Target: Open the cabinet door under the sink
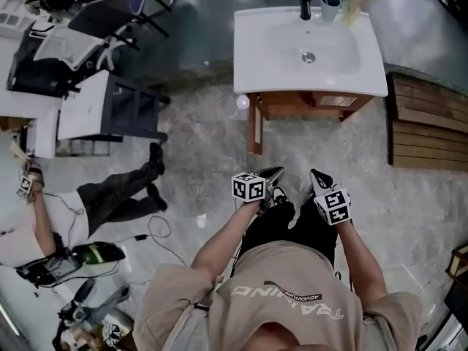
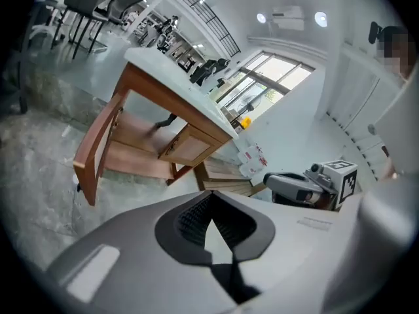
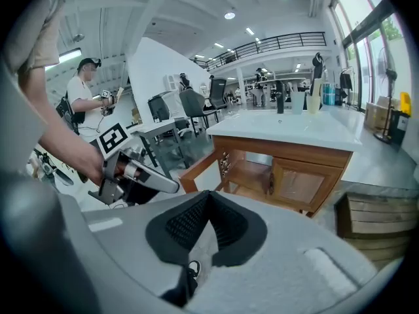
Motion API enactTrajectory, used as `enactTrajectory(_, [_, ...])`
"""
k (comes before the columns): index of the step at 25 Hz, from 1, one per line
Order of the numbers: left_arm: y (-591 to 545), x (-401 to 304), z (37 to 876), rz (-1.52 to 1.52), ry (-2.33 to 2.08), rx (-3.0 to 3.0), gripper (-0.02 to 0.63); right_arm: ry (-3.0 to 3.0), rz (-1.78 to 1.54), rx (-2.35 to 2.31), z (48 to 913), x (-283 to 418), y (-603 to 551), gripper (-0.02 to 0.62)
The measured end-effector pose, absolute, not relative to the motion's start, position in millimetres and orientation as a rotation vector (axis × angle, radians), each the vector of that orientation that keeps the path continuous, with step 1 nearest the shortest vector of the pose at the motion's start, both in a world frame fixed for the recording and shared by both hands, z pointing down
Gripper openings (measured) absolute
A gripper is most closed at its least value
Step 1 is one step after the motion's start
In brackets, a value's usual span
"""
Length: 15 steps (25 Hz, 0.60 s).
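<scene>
Both pairs of jaws are pressed together, empty. Straight ahead and well apart from them, under the sink (image 1: 308,50), the left cabinet door (image 1: 254,126) stands swung out, nearer the left gripper (image 1: 272,183). The right door (image 3: 302,186), facing the right gripper (image 1: 319,181), looks closed.

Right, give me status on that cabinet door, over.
Left gripper and right gripper shut, empty, short of the cabinet. Left door swung open, right door closed. Nothing in the way.
</scene>
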<state>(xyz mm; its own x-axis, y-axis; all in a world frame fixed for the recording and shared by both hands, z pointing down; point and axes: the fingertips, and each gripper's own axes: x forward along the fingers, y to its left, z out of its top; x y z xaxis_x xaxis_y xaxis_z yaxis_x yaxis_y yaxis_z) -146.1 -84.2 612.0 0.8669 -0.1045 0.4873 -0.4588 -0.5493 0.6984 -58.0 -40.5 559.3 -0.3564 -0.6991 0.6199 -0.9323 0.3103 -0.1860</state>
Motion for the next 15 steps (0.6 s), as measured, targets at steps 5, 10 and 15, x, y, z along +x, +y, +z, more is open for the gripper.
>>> enactTrajectory(5, [-110,-126,558,0.506,-0.436,2.261,0.014,-2.120,0.692,1.567,535,-18,-49,0.002])
enactTrajectory(10, [-134,-103,499,0.535,-0.449,2.481,0.014,-2.123,0.626,1.667,495,13,-60,0.002])
enactTrajectory(15, [-153,-81,436,0.448,-0.477,2.629,0.014,-2.165,0.483,1.712,436,32,-78,0.002])
